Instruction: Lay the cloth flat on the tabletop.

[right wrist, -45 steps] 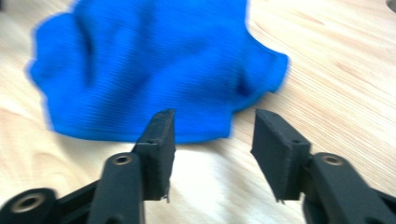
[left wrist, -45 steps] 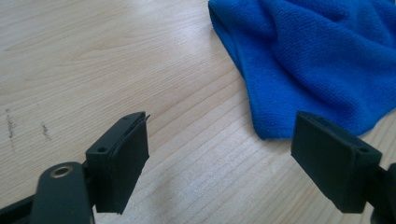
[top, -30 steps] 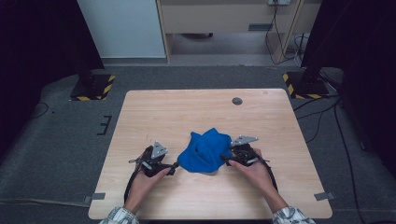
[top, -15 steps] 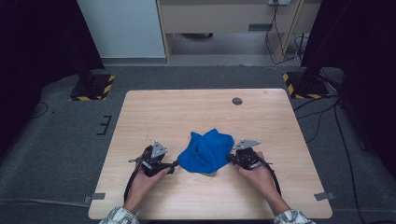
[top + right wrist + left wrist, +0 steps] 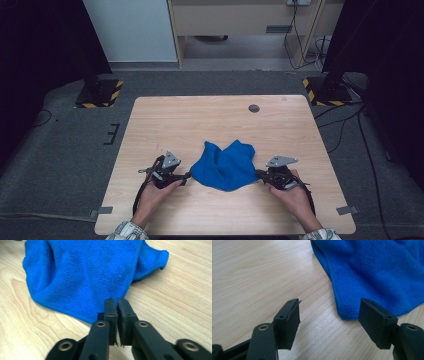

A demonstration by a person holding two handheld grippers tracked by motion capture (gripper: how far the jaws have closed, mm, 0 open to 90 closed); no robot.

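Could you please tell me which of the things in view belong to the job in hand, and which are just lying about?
In the job:
- crumpled blue fleece cloth
- left tongs, open beside the cloth's corner, jaws just closing with nothing between them
- right tongs, shut at the cloth's edge

Just there:
- light wooden table
- small dark round disc near the table's far edge
- yellow-and-black striped stand feet on the floor

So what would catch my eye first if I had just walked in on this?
The bright blue cloth, lying rumpled on the near half of the pale wooden table, stands out at once. A hand-held gripper sits at each side: the left gripper has its jaws apart at the cloth's edge, gripping nothing, and the right gripper has its jaws shut at the cloth's opposite edge.
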